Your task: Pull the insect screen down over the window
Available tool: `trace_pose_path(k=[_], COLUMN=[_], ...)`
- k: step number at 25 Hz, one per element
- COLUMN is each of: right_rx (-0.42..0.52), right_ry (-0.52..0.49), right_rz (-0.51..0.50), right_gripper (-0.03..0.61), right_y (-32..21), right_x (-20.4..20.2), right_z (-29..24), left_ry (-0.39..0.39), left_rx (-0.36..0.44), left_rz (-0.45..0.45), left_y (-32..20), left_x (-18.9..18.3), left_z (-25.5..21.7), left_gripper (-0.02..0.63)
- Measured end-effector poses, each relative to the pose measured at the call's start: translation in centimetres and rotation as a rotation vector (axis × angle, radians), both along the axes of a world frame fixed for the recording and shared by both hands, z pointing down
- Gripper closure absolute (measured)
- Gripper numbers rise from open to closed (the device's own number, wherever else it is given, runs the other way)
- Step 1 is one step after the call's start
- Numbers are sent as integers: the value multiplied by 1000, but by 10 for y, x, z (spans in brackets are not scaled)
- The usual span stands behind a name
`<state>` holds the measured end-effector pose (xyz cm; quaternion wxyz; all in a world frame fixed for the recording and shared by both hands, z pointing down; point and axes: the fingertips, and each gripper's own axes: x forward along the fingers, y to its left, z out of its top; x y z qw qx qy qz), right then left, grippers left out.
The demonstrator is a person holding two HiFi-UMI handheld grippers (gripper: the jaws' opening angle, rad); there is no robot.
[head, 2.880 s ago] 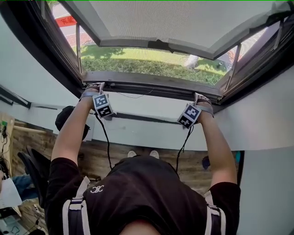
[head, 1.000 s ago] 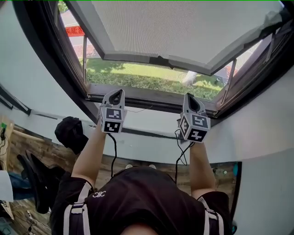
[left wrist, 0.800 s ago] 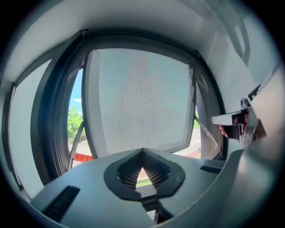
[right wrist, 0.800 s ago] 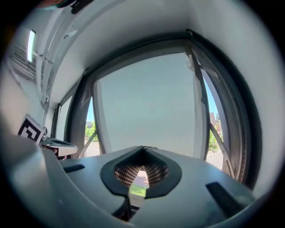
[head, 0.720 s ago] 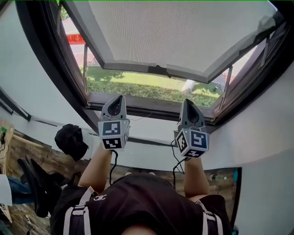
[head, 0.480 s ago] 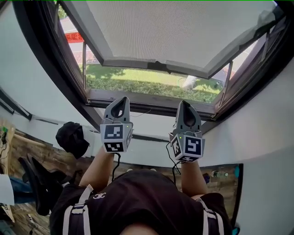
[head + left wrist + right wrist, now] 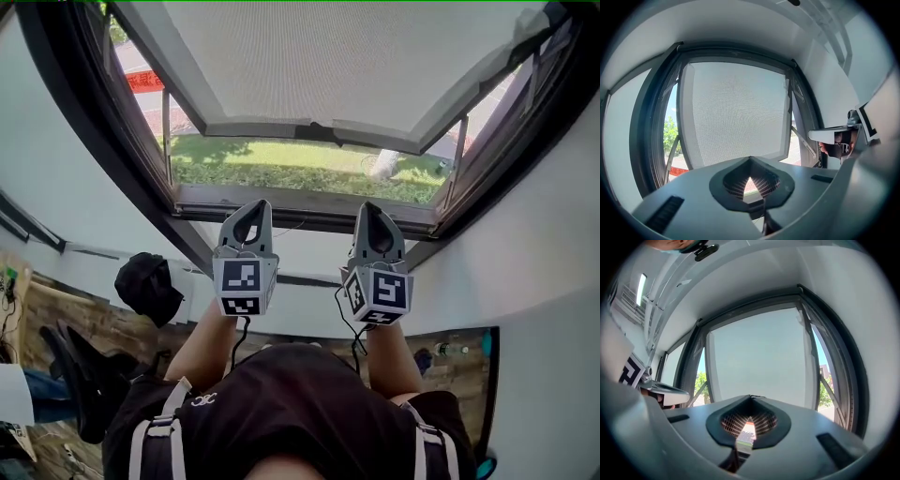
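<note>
Above left claw [image 7: 253,206], insect screen [image 7: 328,56]

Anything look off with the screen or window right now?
Yes: the insect screen isn't fully down. Its bottom bar stops short of the sill, leaving an open strip showing grass. The left hand-held gripper and right hand-held gripper are shut, empty, off it.

The left hand-held gripper [image 7: 251,208] and the right hand-held gripper [image 7: 374,210] are hovering side by side, jaws closed, beneath the partly lowered insect screen [image 7: 323,56].
</note>
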<state>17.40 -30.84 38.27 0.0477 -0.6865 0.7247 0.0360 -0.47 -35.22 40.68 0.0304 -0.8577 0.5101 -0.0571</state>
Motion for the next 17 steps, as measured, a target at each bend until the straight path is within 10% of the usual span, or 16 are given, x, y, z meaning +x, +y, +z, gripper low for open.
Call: trace_pose_path(k=[17], right_rx=[-62], right_ry=[17], right_rz=[0], right_gripper=[575], right_y=[-3], right_x=[-3], right_z=[17], left_ry=[36], left_rx=[-27], left_rz=[57], left_y=[3], left_x=[10], left_z=[7], left_gripper=[600])
